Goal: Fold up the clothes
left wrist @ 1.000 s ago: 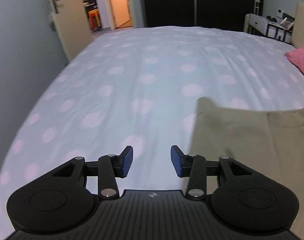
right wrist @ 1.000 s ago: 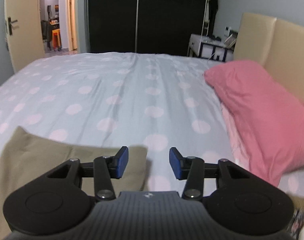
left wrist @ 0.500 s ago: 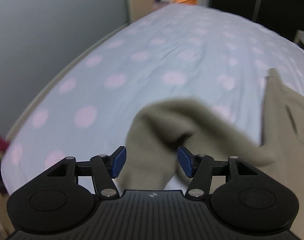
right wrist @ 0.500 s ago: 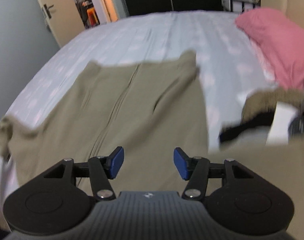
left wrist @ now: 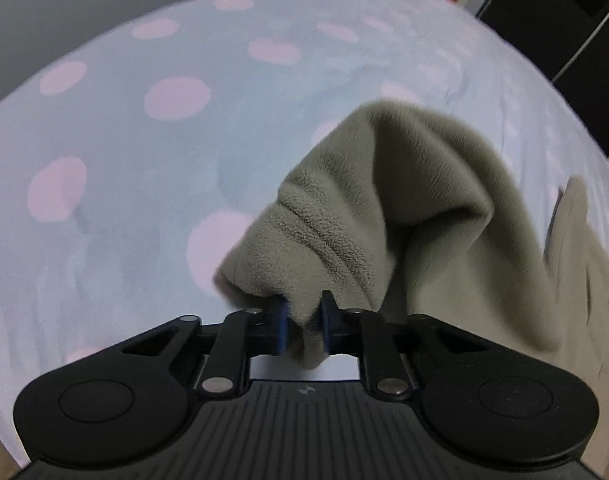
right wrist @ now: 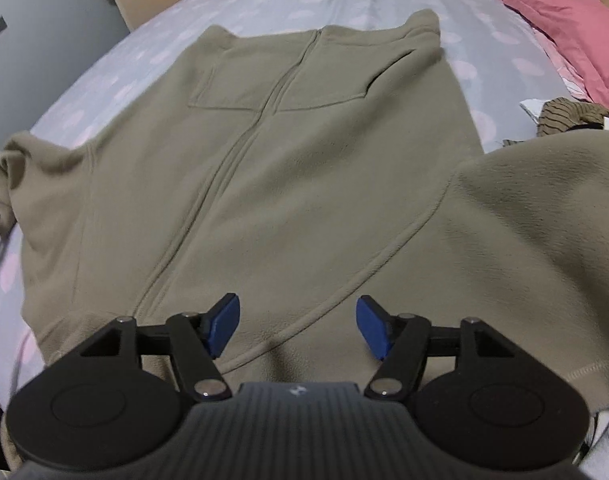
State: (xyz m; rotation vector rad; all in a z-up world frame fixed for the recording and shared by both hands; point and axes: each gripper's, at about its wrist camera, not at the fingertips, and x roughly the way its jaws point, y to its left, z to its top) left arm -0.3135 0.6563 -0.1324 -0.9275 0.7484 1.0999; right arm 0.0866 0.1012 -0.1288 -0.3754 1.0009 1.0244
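Fleece jacket [right wrist: 288, 152] lies on bed [right wrist: 344, 4], pillow [right wrist: 576, 28] to its right.

No words or numbers can be read in either view. The only mark is a small pale emblem on the ribbed black body of each gripper, centred just behind the jaws, on the left gripper [left wrist: 303, 322] and the right gripper [right wrist: 297, 327]; too small to identify.

left claw [left wrist: 303, 322]: closing, blue pads pinching a fold of fleece | olive fleece garment [left wrist: 384, 208]: sleeve end bunched at the pads, rising into a humped fold, the rest trailing off to the right | bed sheet [left wrist: 144, 168]: pale blue with pink dots, under the garment | background: dark wardrobe [left wrist: 564, 20] at upper right, blurred
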